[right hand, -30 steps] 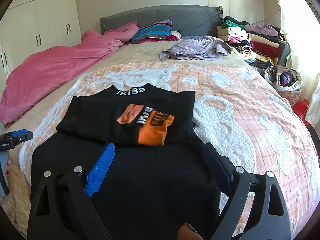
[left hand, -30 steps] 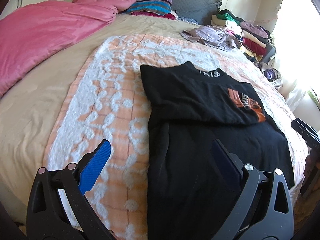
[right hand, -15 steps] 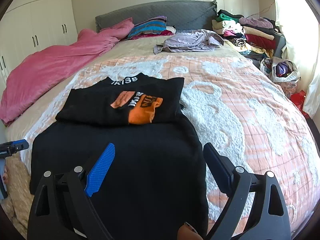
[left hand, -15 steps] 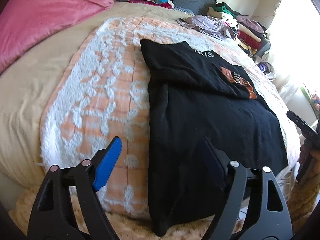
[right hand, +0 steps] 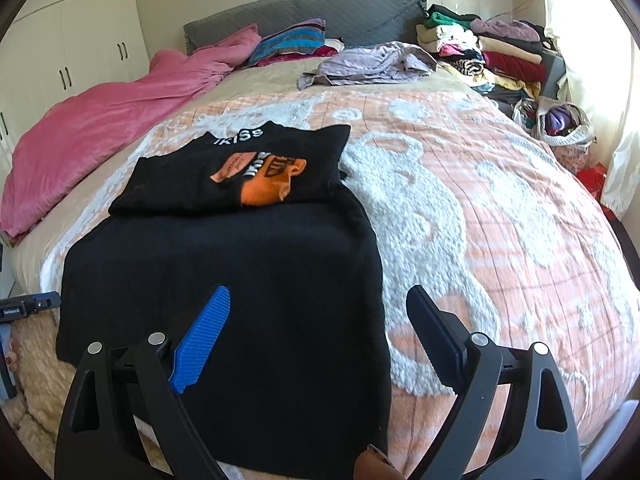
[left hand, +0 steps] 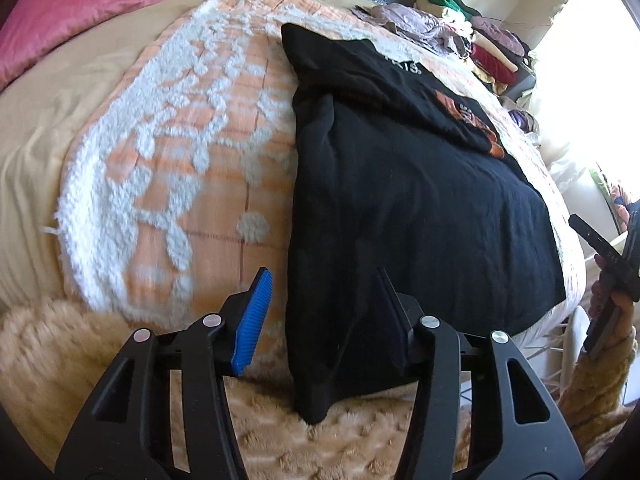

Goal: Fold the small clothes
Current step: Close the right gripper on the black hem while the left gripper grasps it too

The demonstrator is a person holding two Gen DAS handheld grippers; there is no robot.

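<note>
Black T-shirt (right hand: pixel 224 272): soft, light, floppy; take the hem corners.
Left gripper (left hand: pixel 320 312): jaws closing around the near-left hem corner.
Right gripper (right hand: pixel 320 328): jaws wide apart, empty.

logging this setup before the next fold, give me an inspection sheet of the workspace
surface: bed under an orange and white tufted blanket.
job's things: black t-shirt, top part folded down with the orange print up, hem hanging over the near edge.
clutter: pink duvet, lilac garment, stacked clothes, bag of clothes.
grippers: left claw closing around the shirt's near left corner, pads not yet pressing; right claw open over the shirt's right edge.
cables: nothing seen.
surroundings: grey headboard, white wardrobe.
</note>
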